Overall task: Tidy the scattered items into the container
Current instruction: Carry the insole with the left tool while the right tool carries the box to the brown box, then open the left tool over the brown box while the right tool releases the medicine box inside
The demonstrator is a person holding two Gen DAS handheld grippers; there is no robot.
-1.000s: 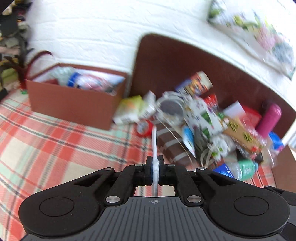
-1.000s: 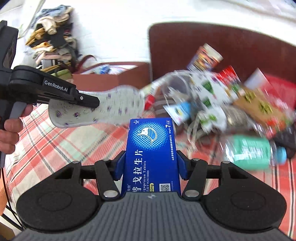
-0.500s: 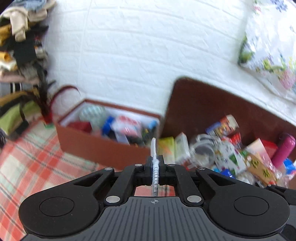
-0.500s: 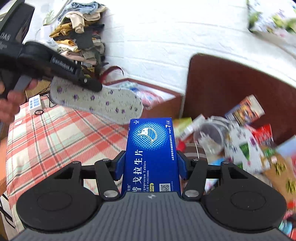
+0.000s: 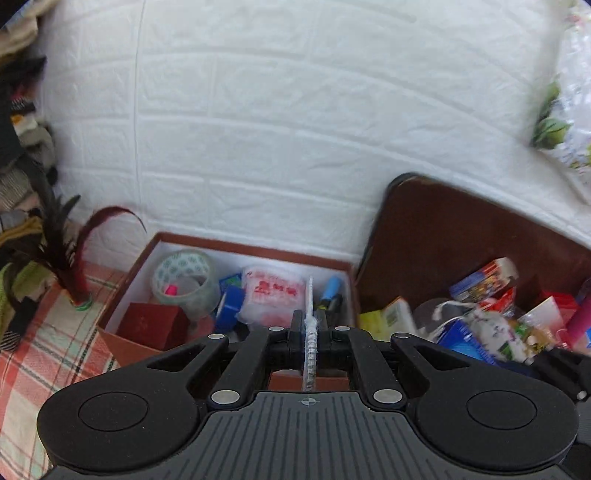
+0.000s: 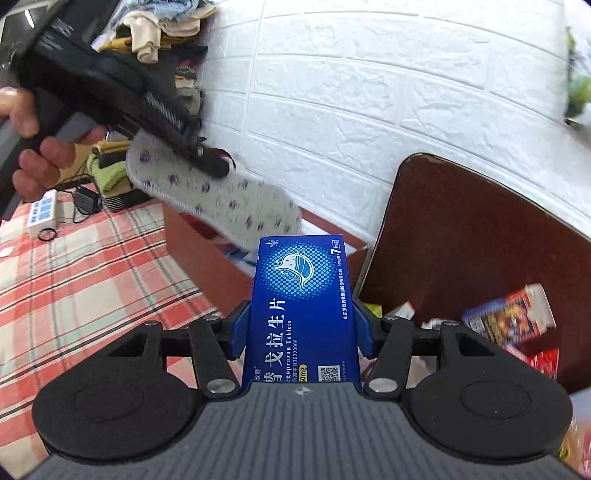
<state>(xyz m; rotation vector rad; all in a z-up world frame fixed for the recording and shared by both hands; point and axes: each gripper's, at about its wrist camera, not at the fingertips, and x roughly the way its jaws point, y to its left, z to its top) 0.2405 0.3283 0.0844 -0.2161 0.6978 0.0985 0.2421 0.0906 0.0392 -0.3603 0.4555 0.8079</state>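
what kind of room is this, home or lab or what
Most likely a lived-in room at home, perhaps a bedroom. A checked cloth covers the work surface, folded clothes are heaped against the white brick-pattern wall, and a brown box holds everyday odds and ends.

Both grippers have swung away from the scattered pile toward the box: it now lies just beyond the left fingers, the insole edge-on over its opening.
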